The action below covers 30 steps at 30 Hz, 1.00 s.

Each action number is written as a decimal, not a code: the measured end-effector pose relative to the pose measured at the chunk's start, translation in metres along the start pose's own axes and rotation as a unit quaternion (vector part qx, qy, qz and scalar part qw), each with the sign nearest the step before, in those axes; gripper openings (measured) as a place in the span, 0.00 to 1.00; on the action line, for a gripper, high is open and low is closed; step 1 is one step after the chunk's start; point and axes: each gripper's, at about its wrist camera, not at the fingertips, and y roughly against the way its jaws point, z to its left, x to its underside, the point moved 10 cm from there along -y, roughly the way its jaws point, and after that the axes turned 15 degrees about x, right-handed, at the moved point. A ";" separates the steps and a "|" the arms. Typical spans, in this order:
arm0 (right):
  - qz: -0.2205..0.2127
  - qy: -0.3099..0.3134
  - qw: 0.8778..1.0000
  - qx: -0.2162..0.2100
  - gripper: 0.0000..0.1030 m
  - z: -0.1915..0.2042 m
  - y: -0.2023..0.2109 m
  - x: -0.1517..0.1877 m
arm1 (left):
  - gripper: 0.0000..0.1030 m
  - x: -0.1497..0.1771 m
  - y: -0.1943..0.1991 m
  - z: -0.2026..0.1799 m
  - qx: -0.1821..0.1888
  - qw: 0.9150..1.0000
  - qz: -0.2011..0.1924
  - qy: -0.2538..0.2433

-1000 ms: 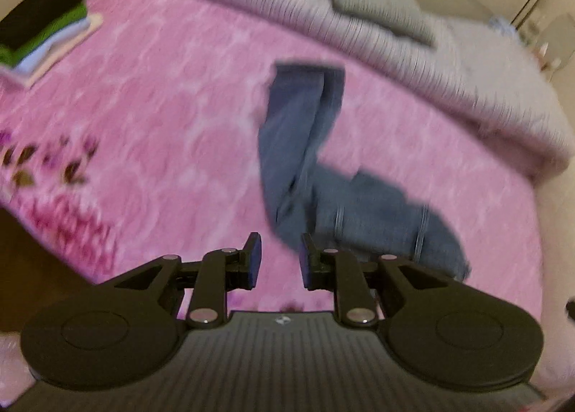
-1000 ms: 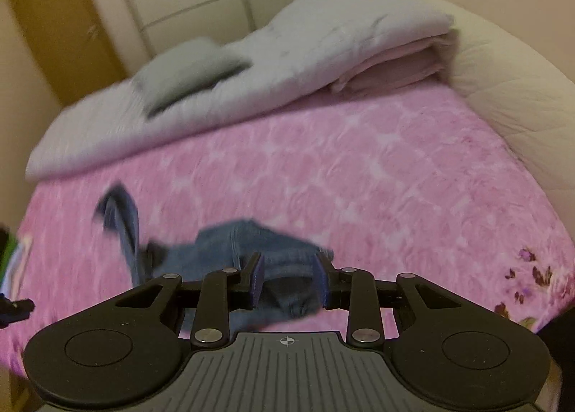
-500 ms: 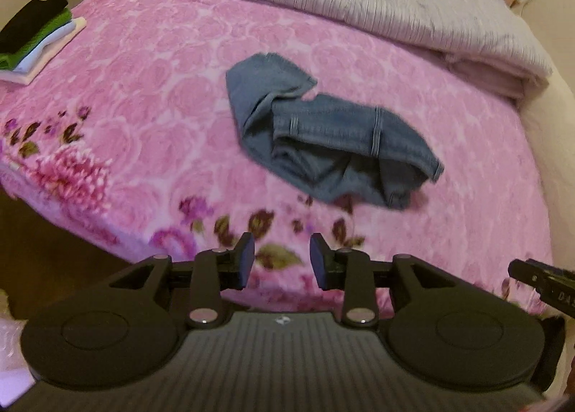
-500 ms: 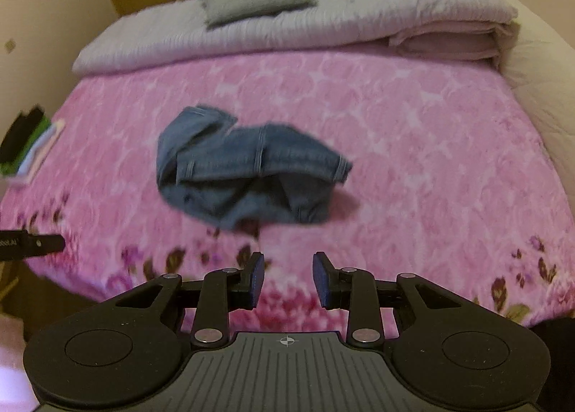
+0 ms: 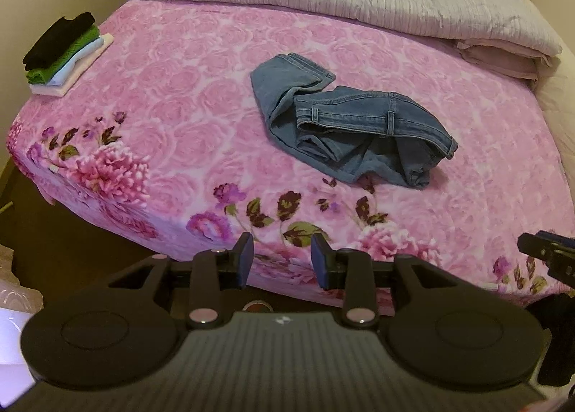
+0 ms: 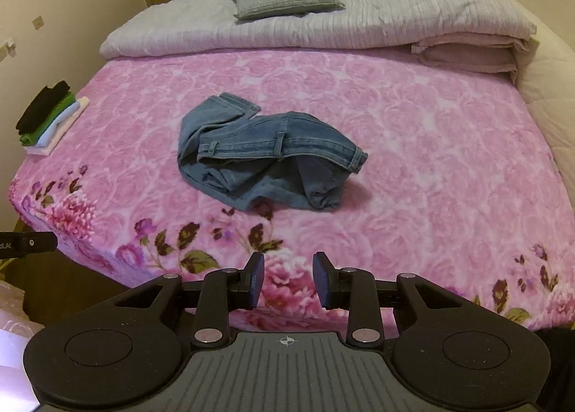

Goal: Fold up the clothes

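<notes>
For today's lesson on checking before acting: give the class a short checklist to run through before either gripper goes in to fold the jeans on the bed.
1. Left gripper open and holding nothing: ok.
2. Right gripper open and holding nothing: ok.
3. Jeans lying flat, ready to fold: not ok, crumpled in a heap.
4. Pink blanket bare around the jeans: ok.
5. Stack of folded clothes apart from the jeans: ok, at the bed's left edge.
6. Which end is the waistband: cannot tell.
</notes>
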 end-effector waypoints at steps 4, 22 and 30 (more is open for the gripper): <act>0.000 0.004 1.000 -0.003 0.31 0.006 0.000 0.000 | 0.30 0.002 0.002 0.000 0.002 1.000 0.000 -0.001; 0.001 0.004 1.000 0.017 0.31 0.027 -0.019 -0.031 | 0.30 -0.036 -0.026 0.013 0.032 0.999 0.013 -0.024; 0.012 -0.011 0.999 0.029 0.31 0.044 -0.040 -0.054 | 0.30 -0.070 -0.047 0.031 0.044 0.998 0.026 -0.038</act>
